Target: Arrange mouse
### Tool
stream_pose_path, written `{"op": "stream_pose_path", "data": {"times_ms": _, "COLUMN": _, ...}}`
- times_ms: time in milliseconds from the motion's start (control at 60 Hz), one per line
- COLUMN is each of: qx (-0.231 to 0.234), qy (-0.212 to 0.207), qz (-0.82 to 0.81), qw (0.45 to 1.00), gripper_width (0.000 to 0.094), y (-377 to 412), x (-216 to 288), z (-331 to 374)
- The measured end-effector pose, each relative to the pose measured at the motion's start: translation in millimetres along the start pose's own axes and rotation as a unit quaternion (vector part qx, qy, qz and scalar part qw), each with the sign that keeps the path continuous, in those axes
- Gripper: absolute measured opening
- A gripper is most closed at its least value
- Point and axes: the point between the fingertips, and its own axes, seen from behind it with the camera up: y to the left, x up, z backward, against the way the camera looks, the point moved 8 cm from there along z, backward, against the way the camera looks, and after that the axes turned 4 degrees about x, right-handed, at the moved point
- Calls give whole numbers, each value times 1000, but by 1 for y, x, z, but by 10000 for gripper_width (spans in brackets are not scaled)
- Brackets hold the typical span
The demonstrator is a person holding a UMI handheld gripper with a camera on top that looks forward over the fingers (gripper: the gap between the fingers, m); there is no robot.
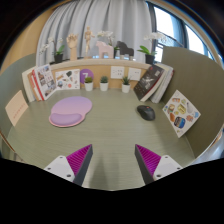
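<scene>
Item one, the mouse (147,112): dark, resting on the green worktop (110,125), at about two o'clock from your tongs and well beyond them. It lies untouched, just in front of a dark tilted board (152,82) and near a colourful picture card (181,112) that leans at its three o'clock side.

Item two, your tongs (113,162): both fingers stand wide apart with bare worktop showing between them. The magenta pads (79,160) face each other across the gap. Nothing is held.

Item three, a round lilac mat (70,108): at about eleven o'clock from the tongs, well apart from the mouse, with a second flat disc of similar colour (66,121) overlapping its near edge.

Item four, back row along the low partition (100,66): three small potted plants (104,84) standing side by side at twelve o'clock, with white cards (118,72) propped behind them.

Item five, left side: printed picture boards (42,82) leaning upright at ten o'clock, and a plain beige panel (16,108) nearer to you at nine o'clock.

Item six, on top of the partition: several small figurines (104,45), too small to identify, and a potted plant (150,52) at one o'clock. Pale curtains (100,18) and a window (170,25) lie behind.
</scene>
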Motion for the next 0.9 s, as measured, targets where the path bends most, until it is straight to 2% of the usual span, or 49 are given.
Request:
{"op": "stream_pose_path", "data": {"times_ms": 117, "qx": -33, "qy": 11, "qz": -9, "qw": 999, "gripper_width": 850, "y": -71, "x": -4, "z": -26}}
{"op": "stream_pose_path", "data": {"times_ms": 233, "qx": -42, "qy": 23, "qz": -24, "qw": 999, "gripper_width": 853, "y": -115, "x": 7, "z": -54}}
{"op": "stream_pose_path", "data": {"times_ms": 633, "qx": -20, "qy": 36, "qz": -18, "qw": 999, "gripper_width": 840, "y": -191, "x": 78, "z": -180}}
{"op": "stream_pose_path", "data": {"times_ms": 700, "qx": -7, "qy": 41, "qz": -16, "qw": 999, "gripper_width": 819, "y": -191, "x": 87, "z": -196}}
{"op": "stream_pose_path", "data": {"times_ms": 900, "qx": 10, "qy": 53, "qz": -23, "qw": 998, "gripper_width": 663, "y": -194, "x": 108, "z": -229}}
